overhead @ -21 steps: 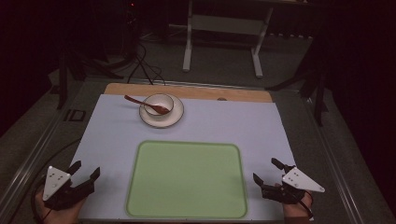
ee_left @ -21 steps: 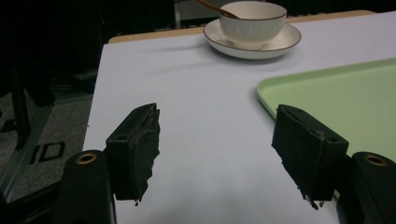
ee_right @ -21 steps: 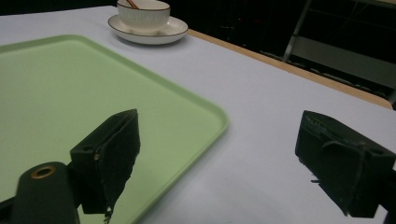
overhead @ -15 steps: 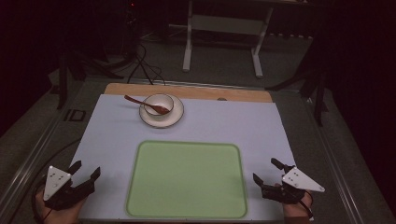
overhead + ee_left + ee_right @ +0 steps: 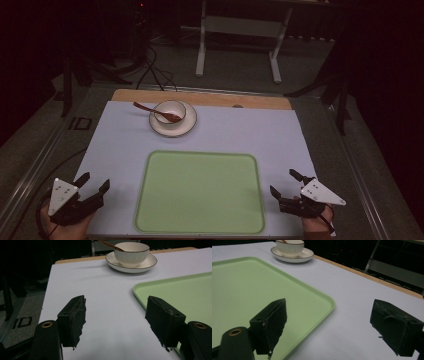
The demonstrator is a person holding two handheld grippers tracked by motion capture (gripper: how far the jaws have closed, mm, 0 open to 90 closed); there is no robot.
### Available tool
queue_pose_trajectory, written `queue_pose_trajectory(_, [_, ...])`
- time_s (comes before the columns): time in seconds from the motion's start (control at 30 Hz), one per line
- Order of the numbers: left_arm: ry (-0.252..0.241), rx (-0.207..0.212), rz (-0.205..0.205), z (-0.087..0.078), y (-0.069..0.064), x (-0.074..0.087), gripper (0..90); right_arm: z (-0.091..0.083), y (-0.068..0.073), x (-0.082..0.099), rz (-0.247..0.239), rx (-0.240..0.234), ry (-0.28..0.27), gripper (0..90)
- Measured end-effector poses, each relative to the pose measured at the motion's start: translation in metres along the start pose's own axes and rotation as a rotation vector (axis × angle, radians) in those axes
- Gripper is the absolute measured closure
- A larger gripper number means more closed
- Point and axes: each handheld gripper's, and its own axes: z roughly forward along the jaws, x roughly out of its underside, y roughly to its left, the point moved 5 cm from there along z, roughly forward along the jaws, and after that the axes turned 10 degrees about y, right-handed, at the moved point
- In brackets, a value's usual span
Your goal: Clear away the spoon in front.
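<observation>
We see one flat green tray (image 5: 200,192) in the lower middle of the high view; it looks like smooth plastic, shaped like a rectangle with round corners and a low raised rim, and its long side runs left to right across the picture. It lies on one pale, smooth sheet (image 5: 250,135) that covers most of the table, and a strip of bare wood (image 5: 260,101) shows along the far edge. In the upper left part of the sheet sits one round white saucer (image 5: 189,125) with a thin dark line on its rim, and one white bowl (image 5: 169,112) with fine ribs stands on it. One brown wooden spoon (image 5: 150,110) leans in the bowl, and its handle points to the upper left of the picture. We hold two grippers. The left gripper (image 5: 91,187) is at the lower left, just beside the tray's left edge; its two black jaws stand wide apart with nothing between them. The right gripper (image 5: 286,183) is at the lower right, just beside the tray's right edge, and its jaws are wide apart too, holding nothing. The pads (image 5: 77,317) look rough and a bit frayed.
</observation>
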Motion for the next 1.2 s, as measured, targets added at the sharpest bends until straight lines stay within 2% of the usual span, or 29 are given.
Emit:
queue_pose_trajectory(0.2, [-0.010,-0.007,-0.013,-0.001,-0.003,-0.006,34.1,0.000,0.001,0.000,-0.009,0.000,-0.002,13.6])
queue_pose_trajectory(0.33, [-0.024,0.006,-0.022,0.000,-0.006,-0.012,34.1,0.001,-0.001,0.001,-0.006,0.000,0.000,13.6])
queue_pose_trajectory(0.5, [-0.018,0.017,0.000,0.004,-0.010,-0.022,34.0,0.000,-0.003,0.001,0.006,0.005,-0.002,13.6])
queue_pose_trajectory(0.67, [-0.026,0.035,0.003,0.009,-0.014,-0.036,33.9,0.000,-0.002,0.001,0.003,0.007,-0.005,13.6])
queue_pose_trajectory(0.93, [-0.041,0.068,0.034,0.024,-0.025,-0.060,33.7,0.000,-0.002,0.000,0.001,0.004,-0.009,13.6])
queue_pose_trajectory(1.2, [-0.037,0.087,0.060,0.042,-0.035,-0.074,33.7,-0.001,-0.002,0.000,-0.004,0.004,-0.014,13.6])
